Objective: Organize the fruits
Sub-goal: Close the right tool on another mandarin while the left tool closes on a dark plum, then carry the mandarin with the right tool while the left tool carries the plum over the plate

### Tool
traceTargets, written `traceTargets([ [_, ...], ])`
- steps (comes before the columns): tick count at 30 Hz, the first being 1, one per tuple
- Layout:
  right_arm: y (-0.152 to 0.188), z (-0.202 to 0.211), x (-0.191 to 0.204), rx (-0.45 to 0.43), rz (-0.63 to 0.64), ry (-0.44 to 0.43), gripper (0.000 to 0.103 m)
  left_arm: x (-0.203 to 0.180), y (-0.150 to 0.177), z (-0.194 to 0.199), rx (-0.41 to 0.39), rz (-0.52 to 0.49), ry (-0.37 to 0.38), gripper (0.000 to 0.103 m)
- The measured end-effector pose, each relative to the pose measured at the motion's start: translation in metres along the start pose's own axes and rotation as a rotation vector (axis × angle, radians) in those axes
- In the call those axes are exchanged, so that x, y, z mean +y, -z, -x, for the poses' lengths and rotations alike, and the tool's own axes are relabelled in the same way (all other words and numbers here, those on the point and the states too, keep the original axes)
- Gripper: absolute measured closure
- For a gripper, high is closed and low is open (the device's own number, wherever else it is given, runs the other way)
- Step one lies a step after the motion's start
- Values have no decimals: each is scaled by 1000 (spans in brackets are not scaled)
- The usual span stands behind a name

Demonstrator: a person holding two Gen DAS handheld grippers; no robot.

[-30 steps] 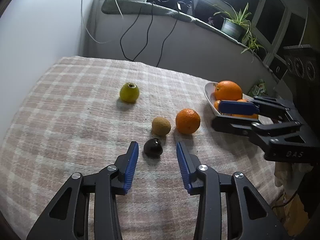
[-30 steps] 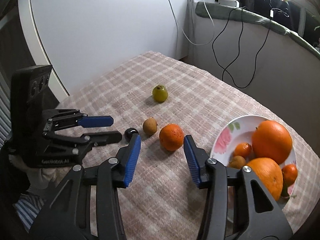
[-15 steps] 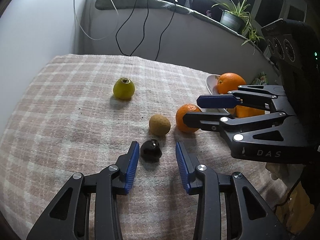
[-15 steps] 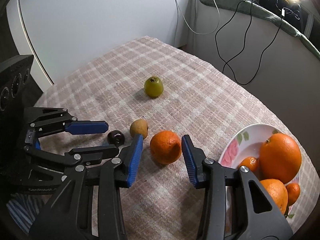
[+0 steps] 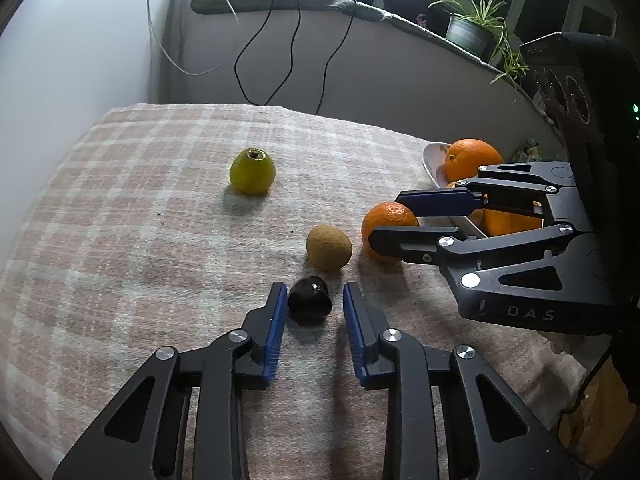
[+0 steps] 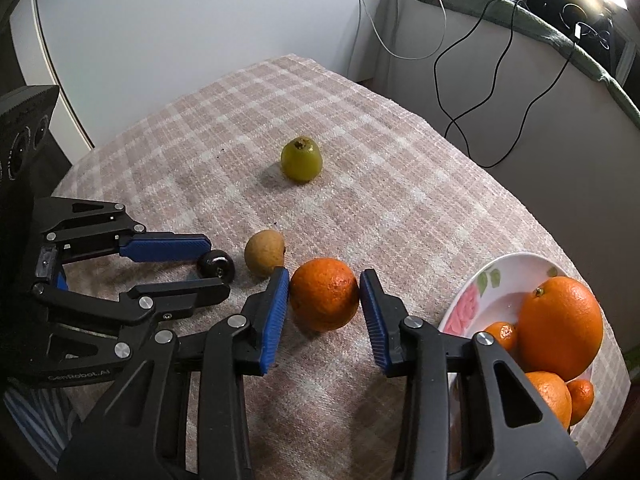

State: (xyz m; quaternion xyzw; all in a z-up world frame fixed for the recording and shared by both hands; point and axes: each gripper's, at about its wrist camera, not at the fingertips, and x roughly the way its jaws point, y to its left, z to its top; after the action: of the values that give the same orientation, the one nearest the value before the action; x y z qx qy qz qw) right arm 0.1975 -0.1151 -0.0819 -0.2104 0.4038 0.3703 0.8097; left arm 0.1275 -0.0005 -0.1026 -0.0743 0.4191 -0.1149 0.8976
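Observation:
On a checked cloth lie a small dark fruit (image 5: 309,300), a brown kiwi (image 5: 329,247), a loose orange (image 5: 387,225) and a green-yellow fruit (image 5: 252,171). My left gripper (image 5: 315,294) is open, its tips on either side of the dark fruit (image 6: 218,265). My right gripper (image 6: 324,285) is open around the loose orange (image 6: 324,299), pads close to it on both sides. It also shows in the left wrist view (image 5: 394,216). The kiwi (image 6: 265,253) and the green-yellow fruit (image 6: 301,159) lie beyond.
A white flowered plate (image 6: 472,304) at the right holds a big orange (image 6: 560,326) and several smaller citrus fruits. Walls, cables and a sill with a potted plant (image 5: 474,26) stand behind the table. The cloth's edges drop off at the left and the front.
Both grippers have moved forward and down. The left one now has the dark fruit between its tips, the right one has the loose orange between its pads. The fruits have not moved.

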Motion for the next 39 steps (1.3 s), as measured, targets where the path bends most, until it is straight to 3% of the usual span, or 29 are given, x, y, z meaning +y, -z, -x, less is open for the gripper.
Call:
traceTargets([
  [16,5,11,3,-43,-18,-5,66,2,4,6,-20,3,-1,82],
  [24,10,37,-3,-125,-49,-26,66,2,2,21,-54,9,4,83],
  [39,41,96,-56,-227,-170,31,66,-29,-16,23,-84,-22,66,83],
])
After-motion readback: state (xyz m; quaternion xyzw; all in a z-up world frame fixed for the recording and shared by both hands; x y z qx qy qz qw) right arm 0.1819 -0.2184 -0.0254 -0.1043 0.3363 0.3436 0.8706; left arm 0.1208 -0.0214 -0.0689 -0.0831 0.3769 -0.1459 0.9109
